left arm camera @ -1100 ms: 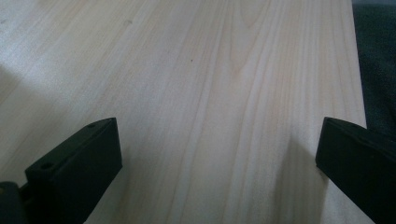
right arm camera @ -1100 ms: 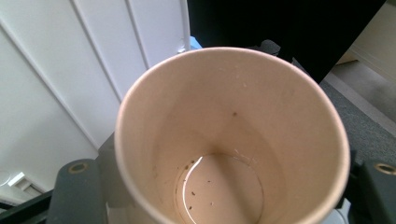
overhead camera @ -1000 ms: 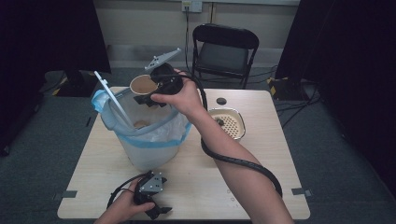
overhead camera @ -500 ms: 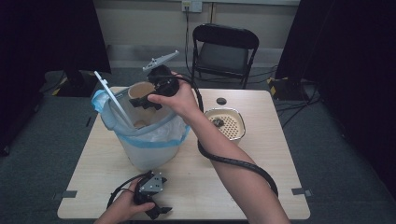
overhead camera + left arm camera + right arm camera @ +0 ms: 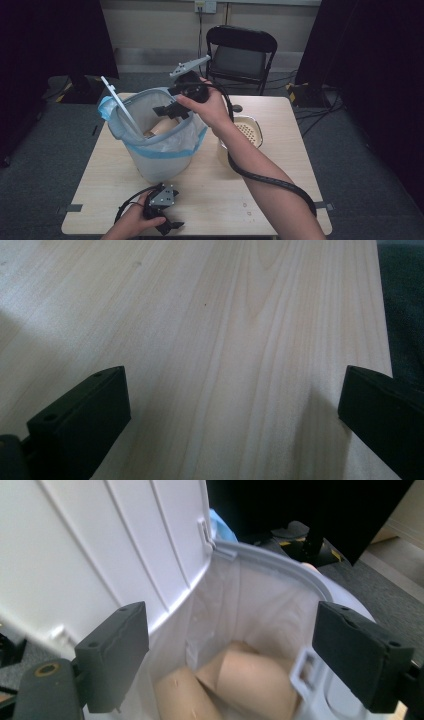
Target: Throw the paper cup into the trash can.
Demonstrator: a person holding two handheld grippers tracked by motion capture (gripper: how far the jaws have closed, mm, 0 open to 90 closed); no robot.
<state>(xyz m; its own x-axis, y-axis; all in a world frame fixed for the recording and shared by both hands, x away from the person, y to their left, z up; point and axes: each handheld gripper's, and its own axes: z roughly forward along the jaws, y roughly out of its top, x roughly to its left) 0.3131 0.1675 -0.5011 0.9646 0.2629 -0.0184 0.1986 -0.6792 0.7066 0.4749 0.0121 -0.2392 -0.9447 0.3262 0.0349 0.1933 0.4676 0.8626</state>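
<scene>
Hovering over the white lined bin (image 5: 160, 150), right gripper (image 5: 170, 109), jaws just parted, releases tan paper cups (image 5: 250, 680).

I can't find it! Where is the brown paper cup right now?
The cup lies inside the bin on the table's left side, beside another cup, right under the open right tongs.

A recording studio or lab: black curtains (image 5: 45, 35), folding chair (image 5: 241, 52), floor cables (image 5: 320, 107), taped-down wooden table (image 5: 210, 195).
</scene>
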